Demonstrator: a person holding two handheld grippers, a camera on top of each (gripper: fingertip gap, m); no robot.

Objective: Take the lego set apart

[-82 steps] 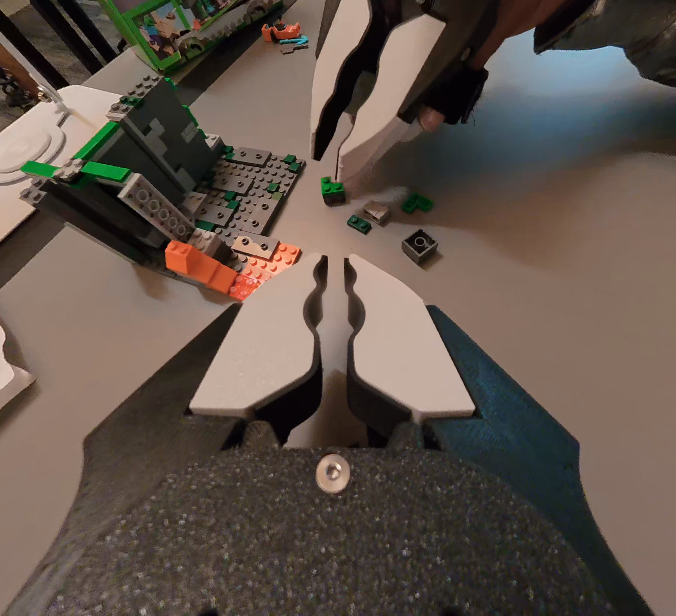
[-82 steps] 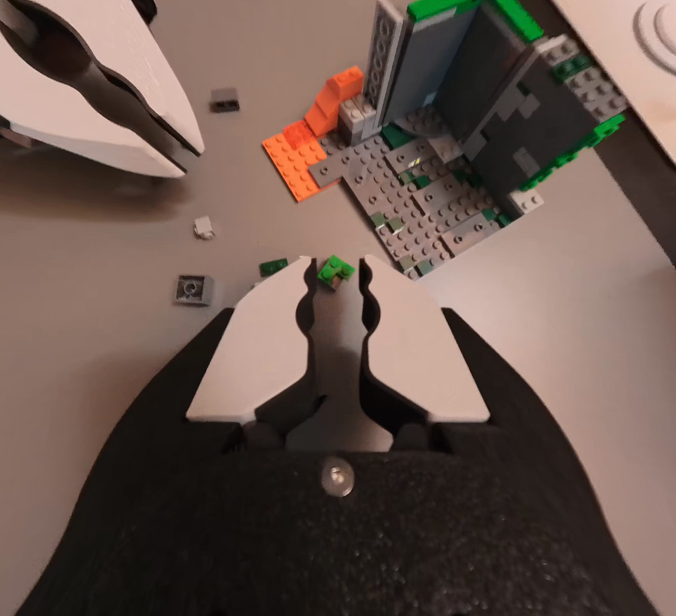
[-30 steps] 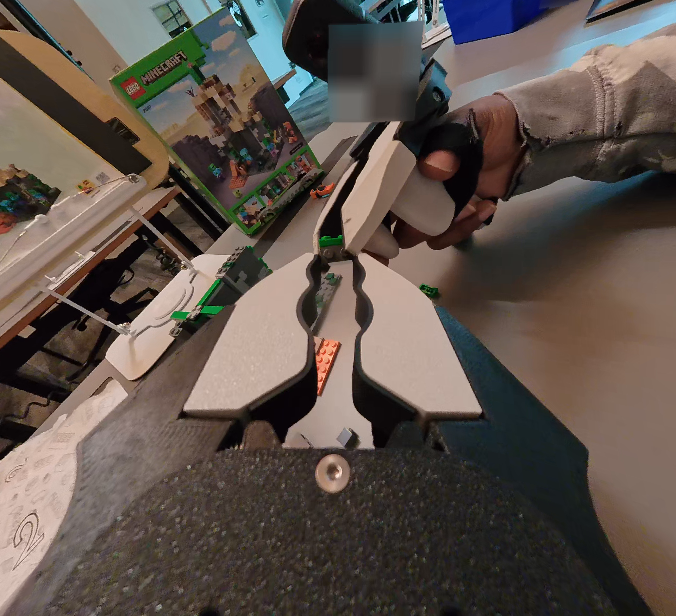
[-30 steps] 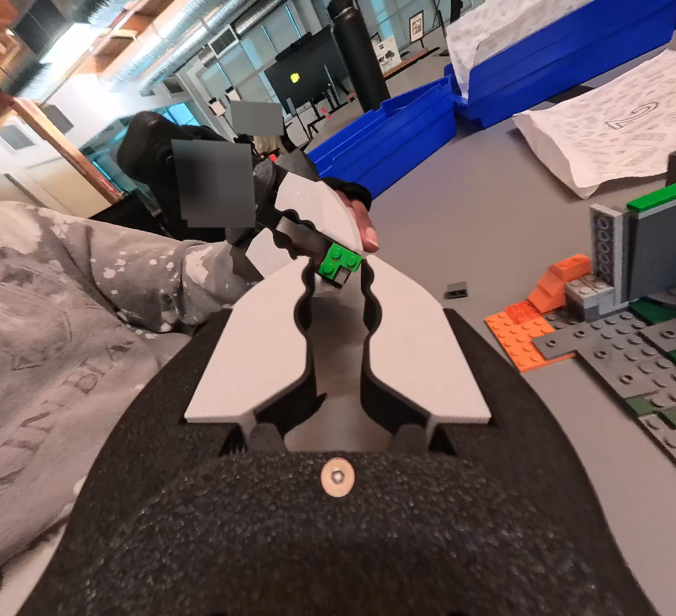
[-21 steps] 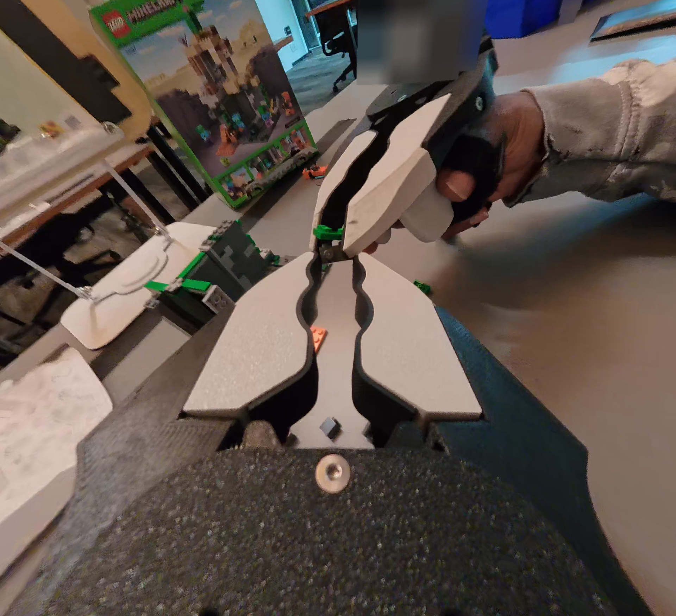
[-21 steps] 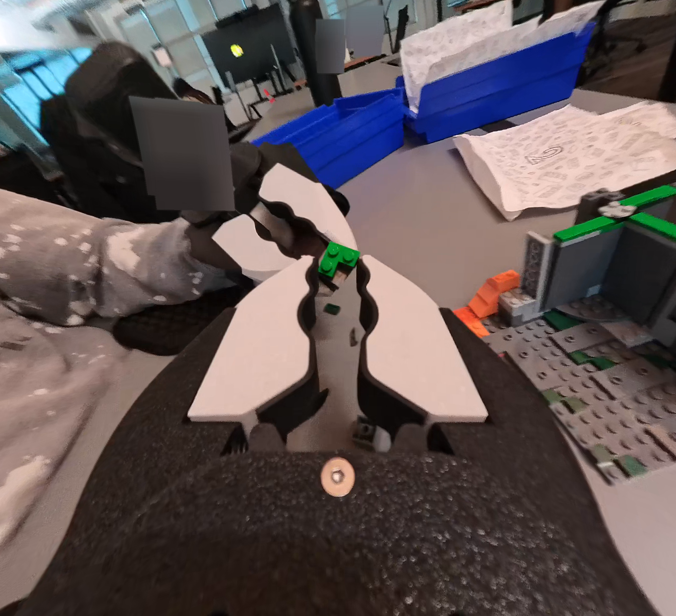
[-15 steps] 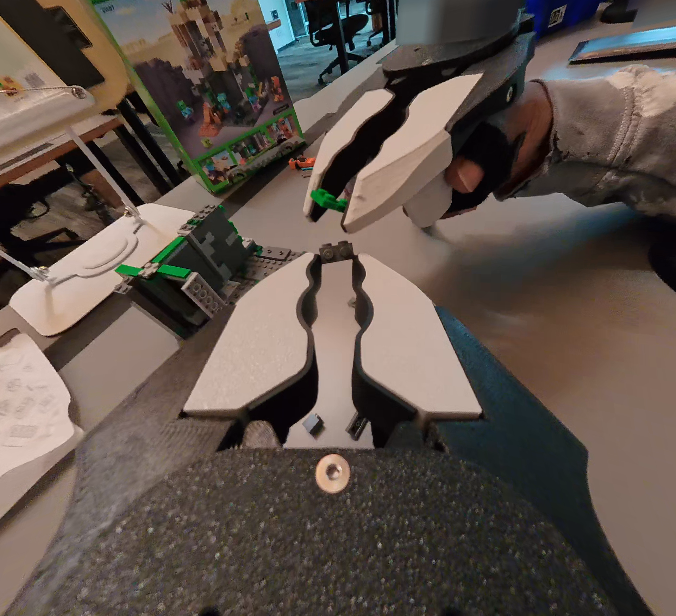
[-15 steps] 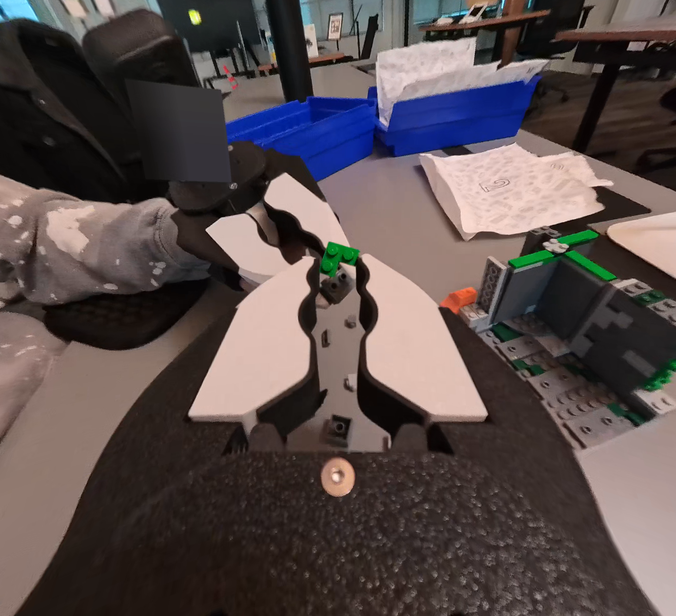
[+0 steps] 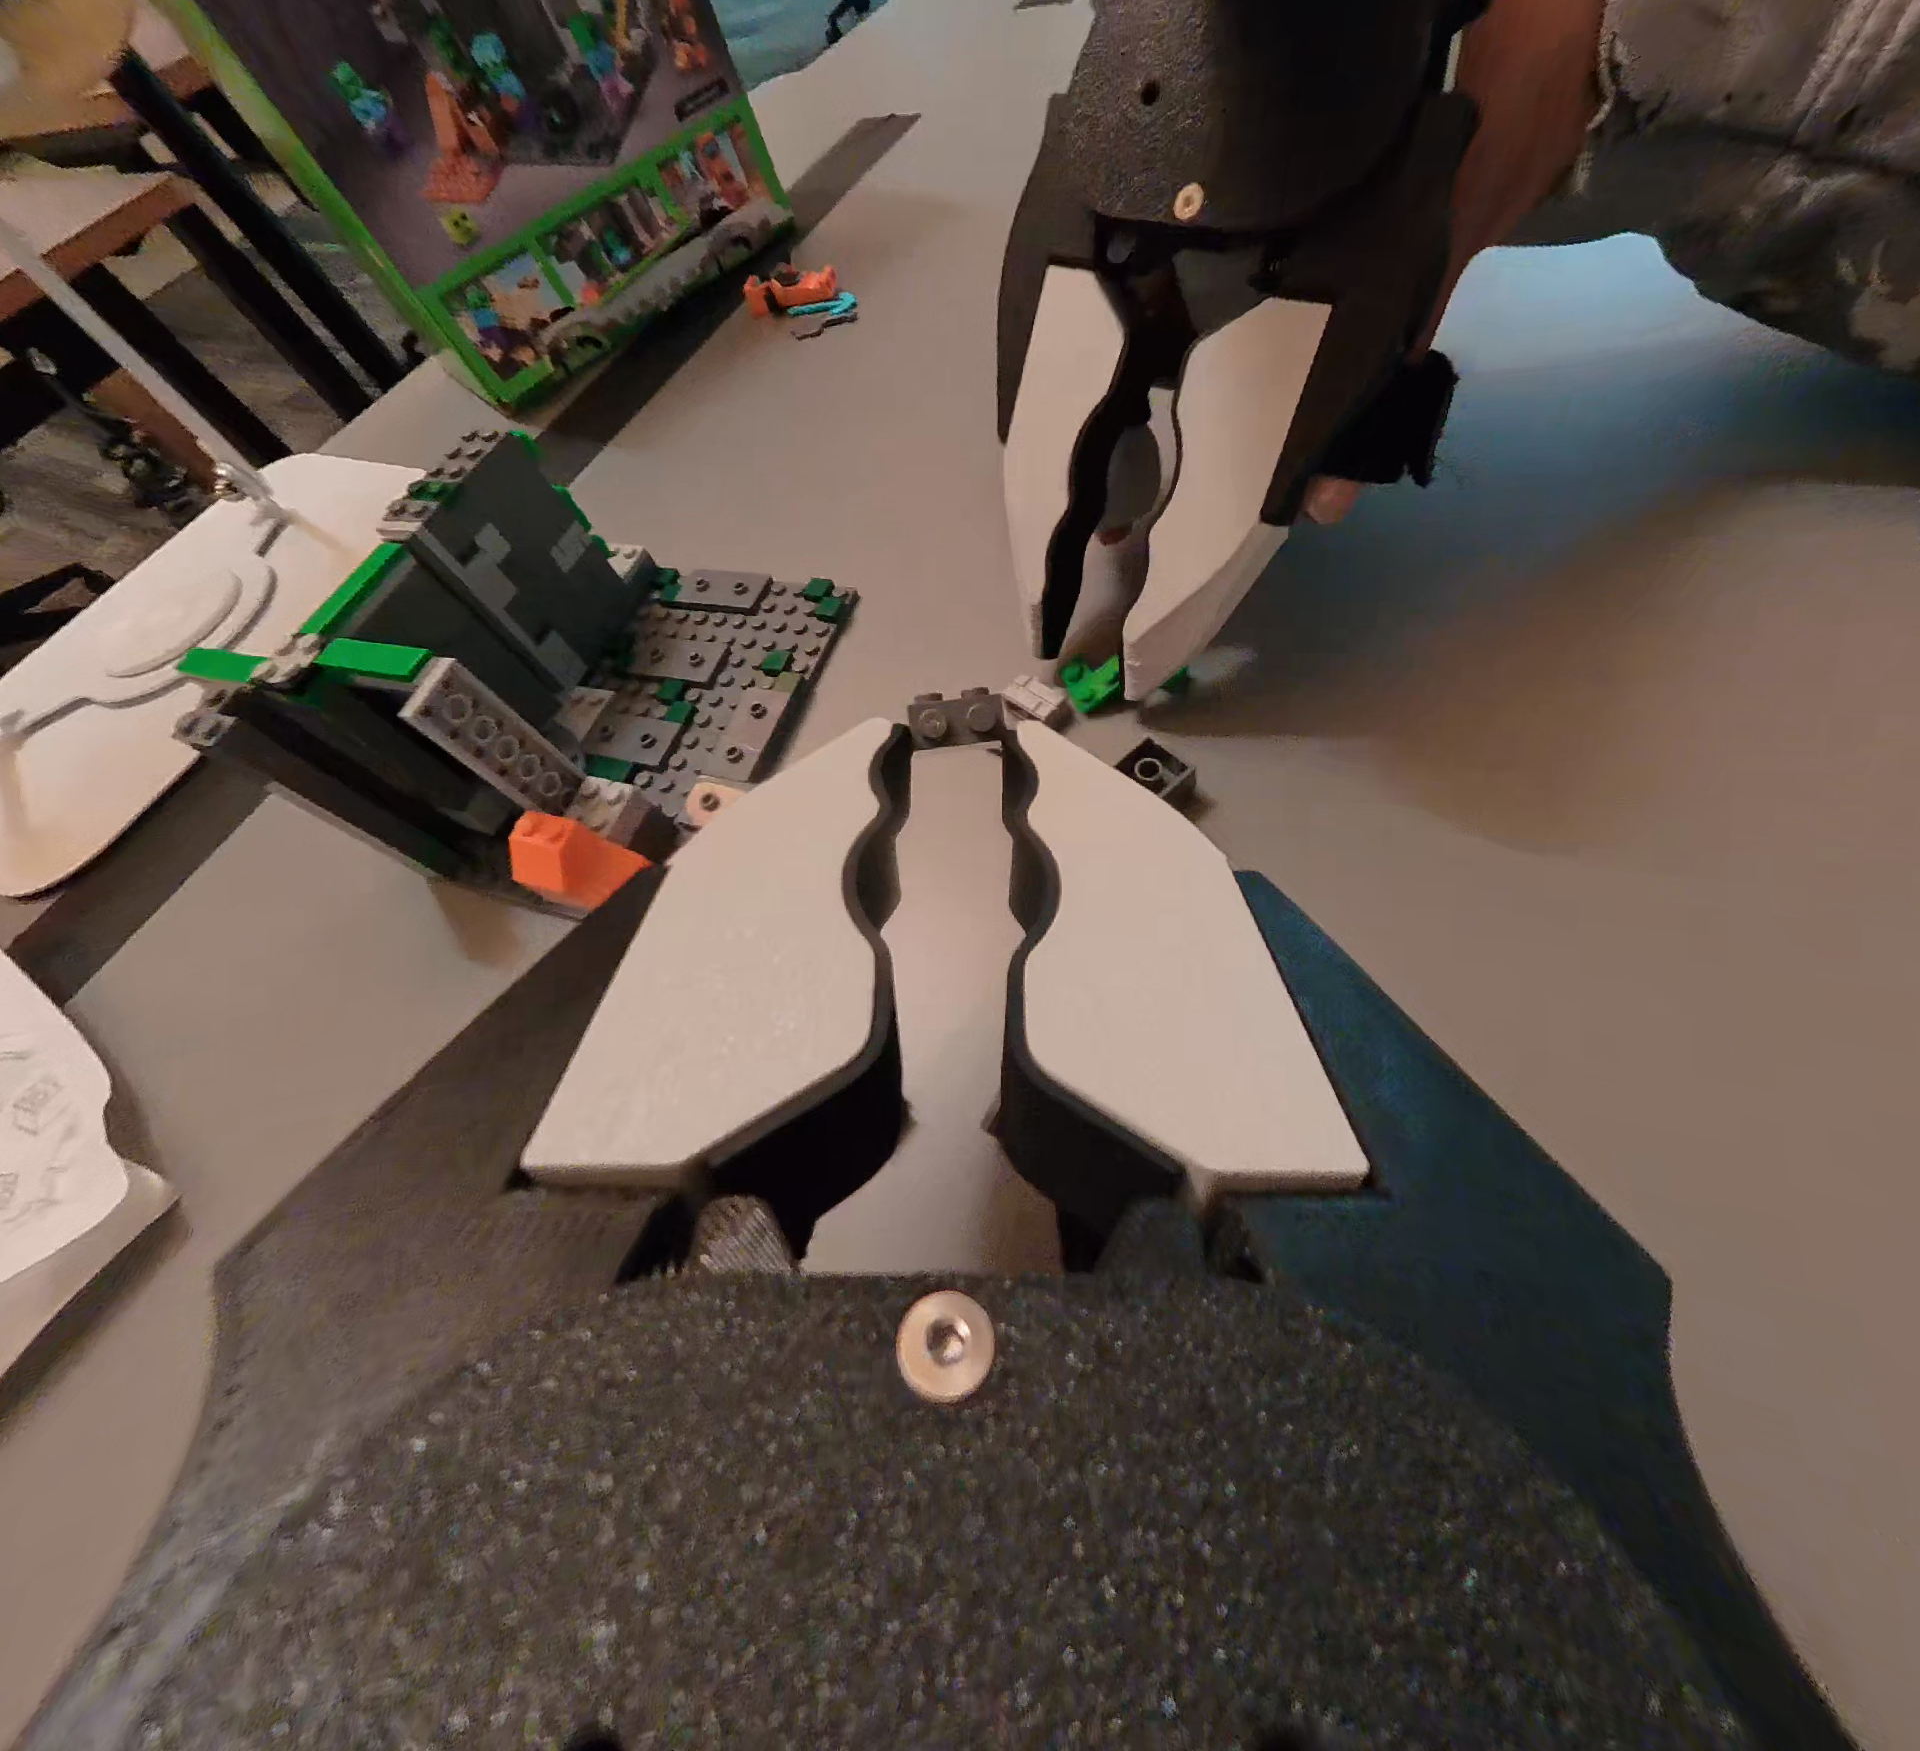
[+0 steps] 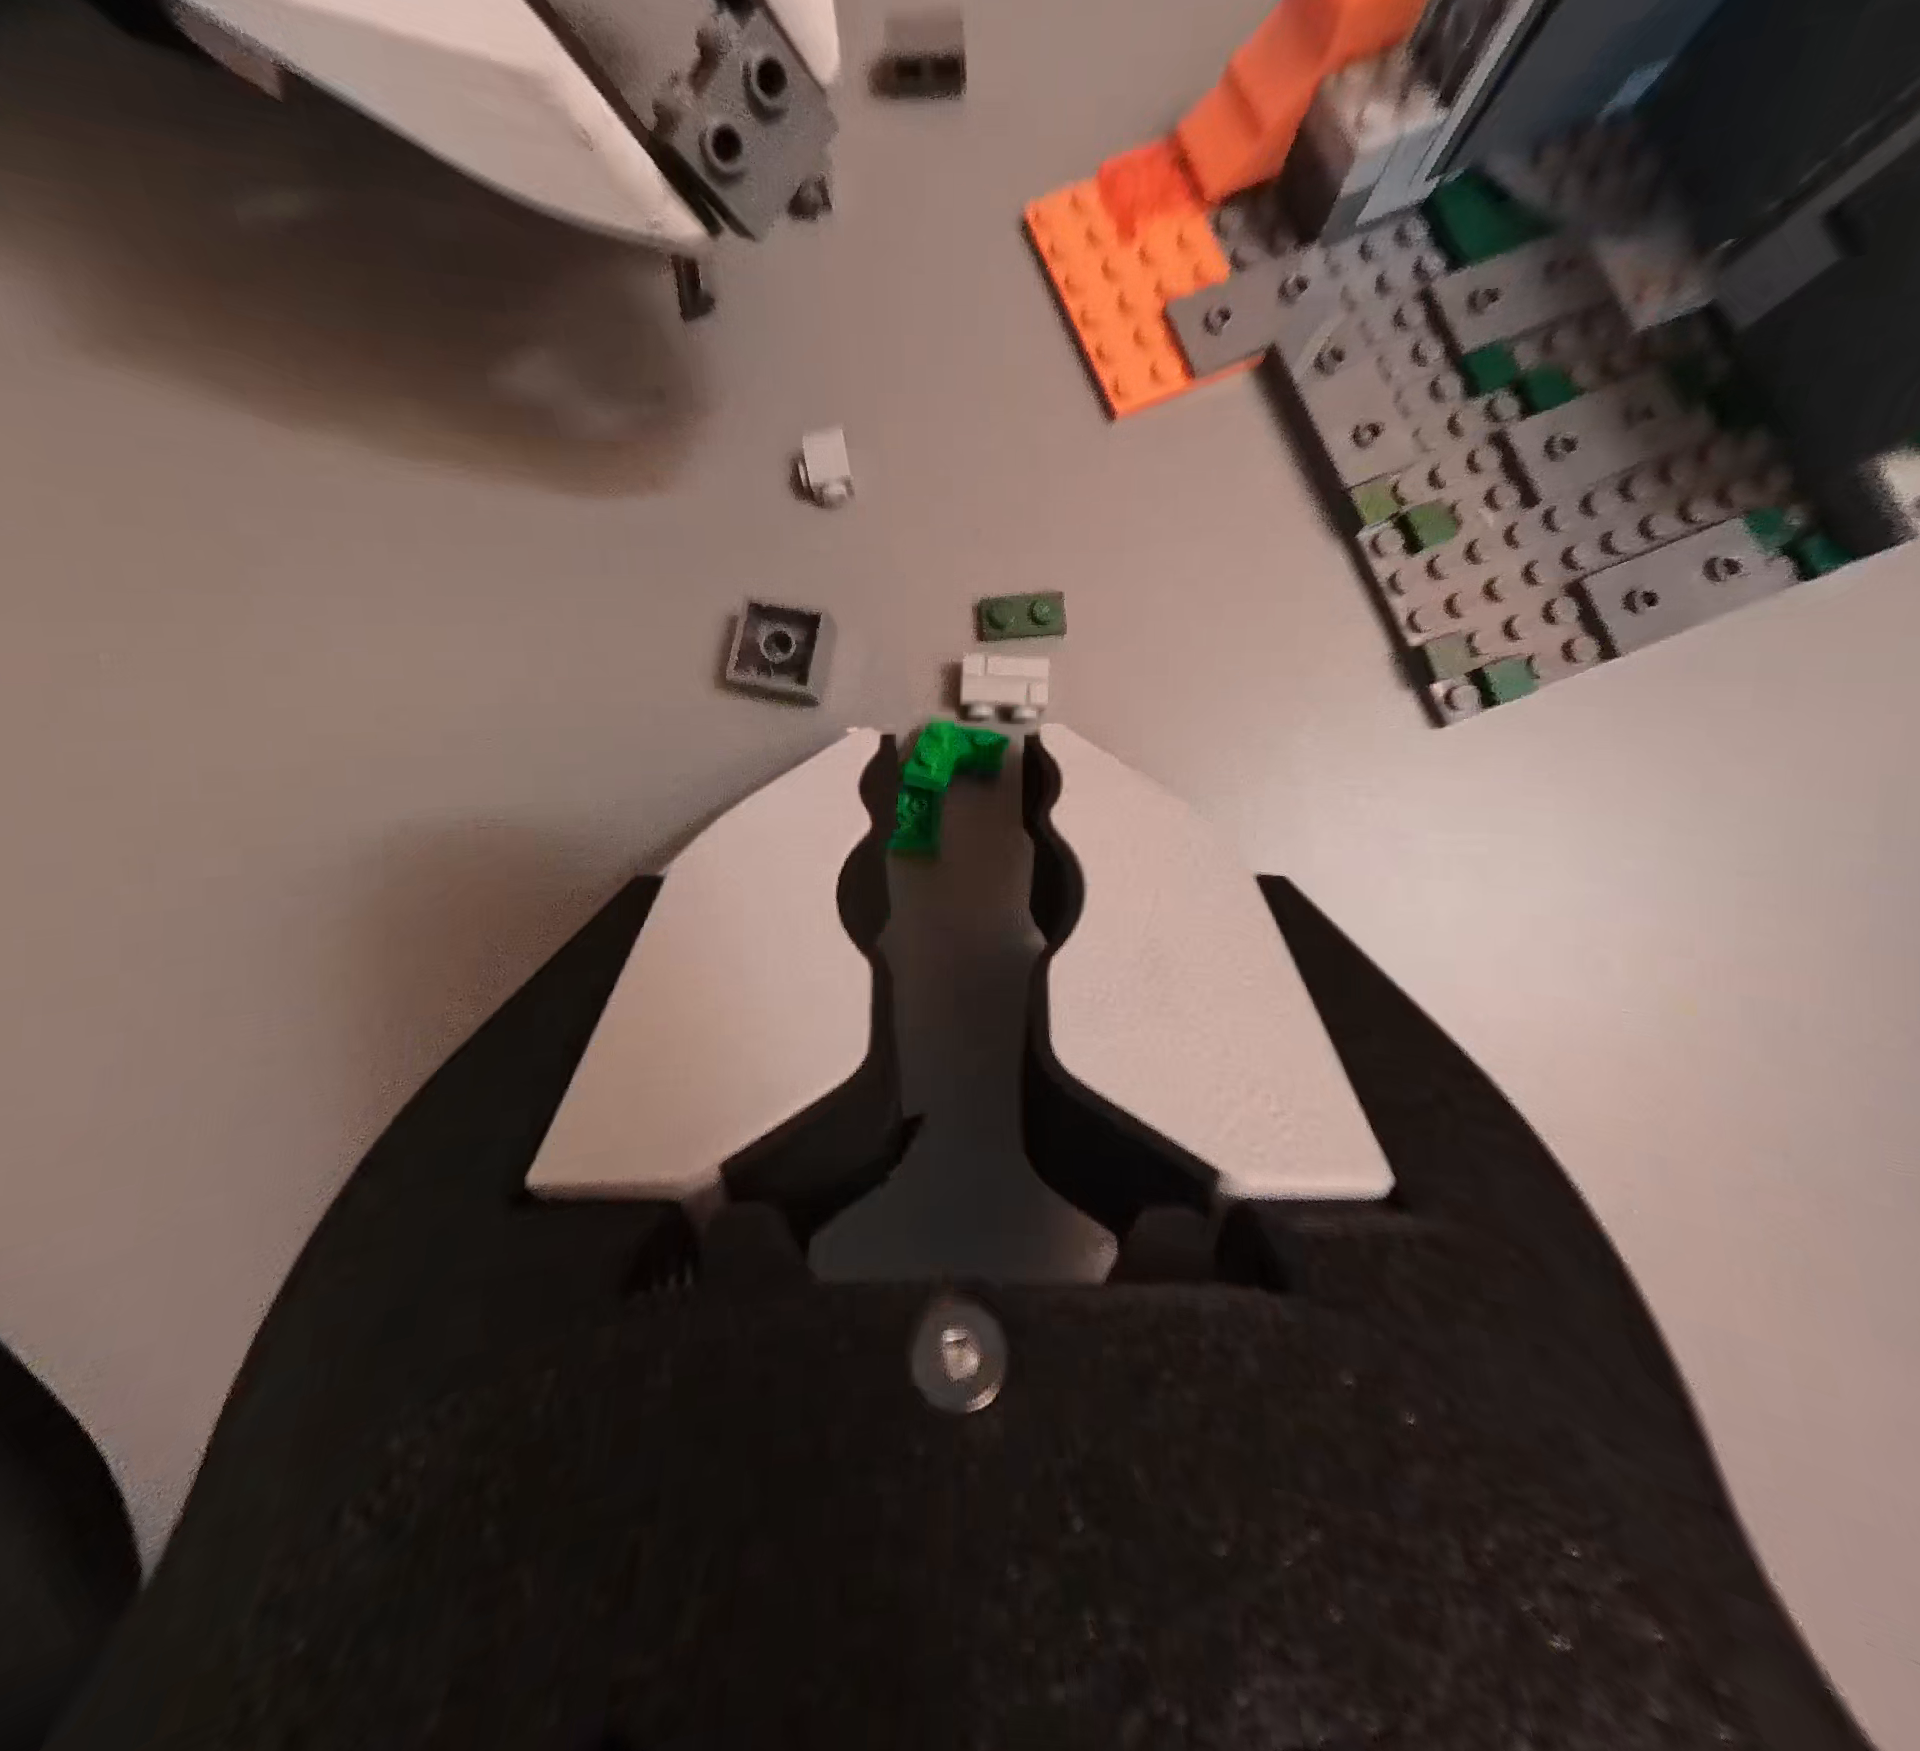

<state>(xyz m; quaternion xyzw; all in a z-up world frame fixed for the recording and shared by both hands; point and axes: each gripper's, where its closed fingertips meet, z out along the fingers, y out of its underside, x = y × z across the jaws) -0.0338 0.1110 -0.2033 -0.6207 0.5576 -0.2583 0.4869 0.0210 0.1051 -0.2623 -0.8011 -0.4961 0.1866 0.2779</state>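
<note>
**Two Grippers, Two Small Bricks**

While the left gripper point(image 9: 954, 733) pinches a small grey brick point(image 9: 953, 720) at its tips, the right gripper point(image 10: 953, 745) points down at the grey table point(image 9: 1558, 870). Its fingers sit a little apart around a bright green corner piece point(image 10: 928, 785); I cannot tell if they squeeze it. Loose pieces lie near. The lego set point(image 9: 499, 652) stands off to the side, partly built.

Lego build point(image 9: 540, 662): grey studded baseplate, orange corner plate, dark grey wall with green trim, upright. Loose beside the baseplate: green L-plate point(image 10: 930, 787), light grey brick point(image 10: 1003, 681), dark square piece point(image 10: 777, 652).
</note>
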